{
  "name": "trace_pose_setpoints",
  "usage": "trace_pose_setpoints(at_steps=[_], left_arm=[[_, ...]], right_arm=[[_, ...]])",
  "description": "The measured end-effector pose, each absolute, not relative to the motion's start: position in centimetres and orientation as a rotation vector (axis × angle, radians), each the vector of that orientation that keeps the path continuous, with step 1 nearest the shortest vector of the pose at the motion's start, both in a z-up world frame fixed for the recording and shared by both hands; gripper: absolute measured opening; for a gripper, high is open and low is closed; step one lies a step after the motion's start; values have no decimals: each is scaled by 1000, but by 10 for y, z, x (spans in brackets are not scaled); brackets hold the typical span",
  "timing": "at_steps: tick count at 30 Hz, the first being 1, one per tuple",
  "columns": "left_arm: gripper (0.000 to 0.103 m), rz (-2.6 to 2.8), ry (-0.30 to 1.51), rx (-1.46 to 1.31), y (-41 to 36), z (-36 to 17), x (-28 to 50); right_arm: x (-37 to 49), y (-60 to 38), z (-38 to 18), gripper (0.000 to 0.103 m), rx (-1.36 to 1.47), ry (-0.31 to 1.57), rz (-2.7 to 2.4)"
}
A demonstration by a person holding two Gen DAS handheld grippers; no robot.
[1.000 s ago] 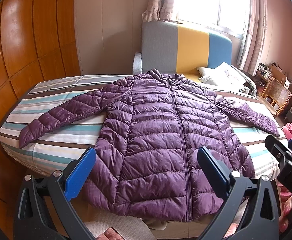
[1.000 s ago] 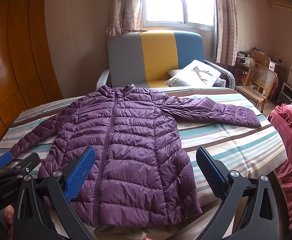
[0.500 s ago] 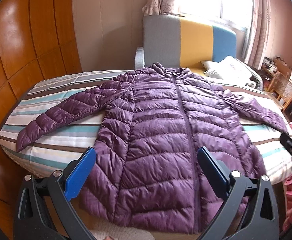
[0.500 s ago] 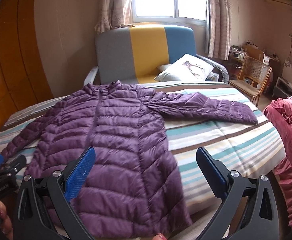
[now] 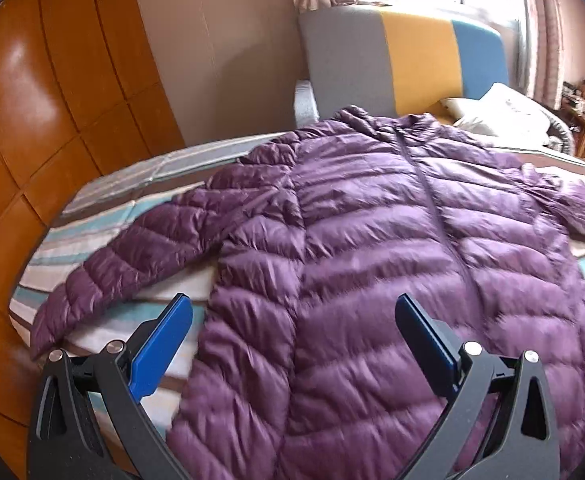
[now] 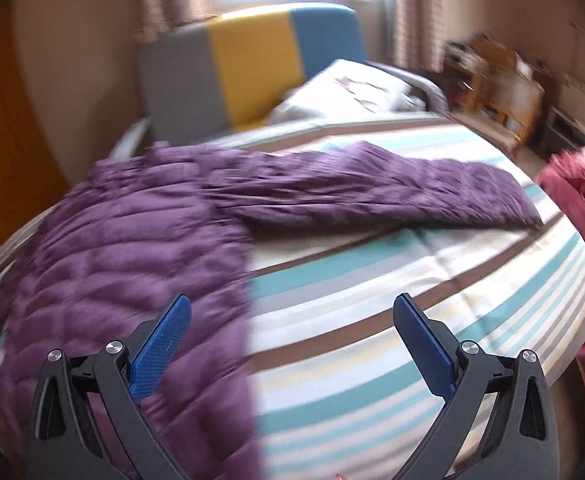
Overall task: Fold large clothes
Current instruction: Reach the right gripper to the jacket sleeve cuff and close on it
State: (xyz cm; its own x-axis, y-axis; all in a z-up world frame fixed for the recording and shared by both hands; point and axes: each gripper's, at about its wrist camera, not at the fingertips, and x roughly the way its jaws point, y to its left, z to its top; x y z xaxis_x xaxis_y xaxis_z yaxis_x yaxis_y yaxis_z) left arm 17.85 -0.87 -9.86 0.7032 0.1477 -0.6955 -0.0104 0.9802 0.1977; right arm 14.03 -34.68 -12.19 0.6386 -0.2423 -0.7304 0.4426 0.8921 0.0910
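A purple quilted puffer jacket (image 5: 372, 248) lies flat, front up and zipped, on the striped bed (image 5: 92, 240), sleeves spread. My left gripper (image 5: 292, 320) is open and empty above the jacket's lower left body, near the left sleeve (image 5: 132, 256). In the right wrist view the jacket (image 6: 124, 248) fills the left half and its right sleeve (image 6: 372, 196) stretches across the bed (image 6: 412, 320). My right gripper (image 6: 288, 320) is open and empty above the jacket's right side edge.
A grey, yellow and blue sofa (image 5: 404, 64) with a white pillow (image 6: 356, 88) stands behind the bed under the window. A wooden wardrobe (image 5: 32, 100) is at the left. A pink ruffled cloth (image 6: 584, 200) and wicker furniture (image 6: 500, 84) are at the right.
Both grippers have moved forward and lower toward the jacket. The left view swung left toward the left sleeve, the right view swung right toward the right sleeve. Both stay open.
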Motion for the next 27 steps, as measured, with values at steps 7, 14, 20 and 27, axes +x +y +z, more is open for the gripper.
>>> trace_pose_setpoints(at_steps=[7, 14, 20, 27], left_arm=[[101, 132, 850, 180, 6, -123, 223], [101, 200, 822, 209, 16, -142, 243], [101, 210, 847, 208, 24, -161, 253], [101, 190, 872, 168, 31, -169, 255]], right_arm=[[156, -455, -151, 99, 518, 803, -608], [162, -522, -166, 72, 666, 752, -739], [155, -563, -175, 71, 827, 648, -805], [149, -589, -181, 41, 970, 549, -883]])
